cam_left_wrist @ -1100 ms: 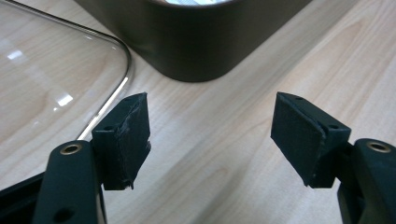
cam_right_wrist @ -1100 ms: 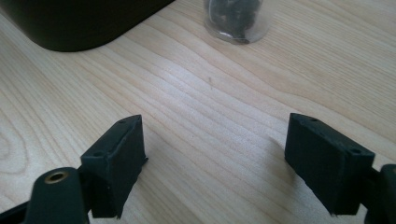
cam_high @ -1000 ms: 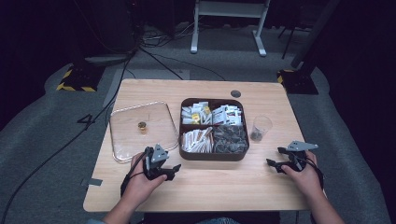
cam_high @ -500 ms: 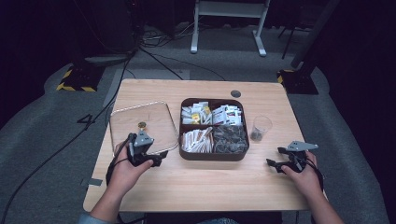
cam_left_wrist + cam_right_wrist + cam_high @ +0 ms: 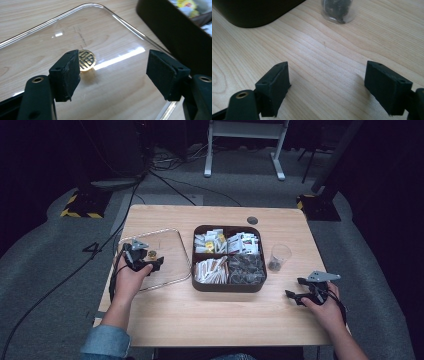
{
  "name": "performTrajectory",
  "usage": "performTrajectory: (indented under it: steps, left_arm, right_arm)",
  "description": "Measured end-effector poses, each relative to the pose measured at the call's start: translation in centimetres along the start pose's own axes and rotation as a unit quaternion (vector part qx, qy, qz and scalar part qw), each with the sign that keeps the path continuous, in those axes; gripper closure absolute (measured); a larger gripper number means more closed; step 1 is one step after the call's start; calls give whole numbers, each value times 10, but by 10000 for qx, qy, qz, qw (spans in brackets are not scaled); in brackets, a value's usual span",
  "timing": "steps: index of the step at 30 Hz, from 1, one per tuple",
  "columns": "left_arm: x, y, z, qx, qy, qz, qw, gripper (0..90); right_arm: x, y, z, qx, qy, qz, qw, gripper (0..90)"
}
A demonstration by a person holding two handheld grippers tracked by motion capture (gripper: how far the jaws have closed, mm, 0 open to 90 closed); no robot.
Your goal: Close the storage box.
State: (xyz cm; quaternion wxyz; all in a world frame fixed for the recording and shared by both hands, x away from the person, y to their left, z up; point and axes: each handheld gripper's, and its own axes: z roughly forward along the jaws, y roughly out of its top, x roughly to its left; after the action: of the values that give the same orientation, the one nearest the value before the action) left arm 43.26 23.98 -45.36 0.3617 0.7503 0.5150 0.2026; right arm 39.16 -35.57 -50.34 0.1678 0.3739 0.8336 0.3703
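Hovering over the clear lid [image 5: 165, 265], the left gripper [image 5: 149, 262] has moved from the table's near edge out toward ten o'clock, jaws spread wide, its left pad [image 5: 65, 72] just beside the gold knob [image 5: 86, 60] at the lid's middle. The right gripper [image 5: 300, 295] stays at four o'clock, jaws apart over bare wood, with the plastic cup [image 5: 278, 257] toward its one o'clock.

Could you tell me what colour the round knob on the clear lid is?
Gold knob, patterned; clearest in the left gripper view.
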Motion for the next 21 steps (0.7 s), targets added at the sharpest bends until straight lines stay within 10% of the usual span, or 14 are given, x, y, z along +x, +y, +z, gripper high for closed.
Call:
performTrajectory:
  steps: [7, 15, 21]
  left_arm:
    - [13, -5, 24, -24, 235, 69, 9997, 287]
    - [26, -12, 41, 25, 18, -322, 9995, 350]
    - [31, -17, 46, 100, 63, -203, 9997, 467]
  right_arm:
    - [0, 0, 0, 0, -1, 0, 10000, 201]
    - [0, 0, 0, 1, 0, 2, 10000, 201]
    - [0, 0, 0, 0, 0, 1, 10000, 201]
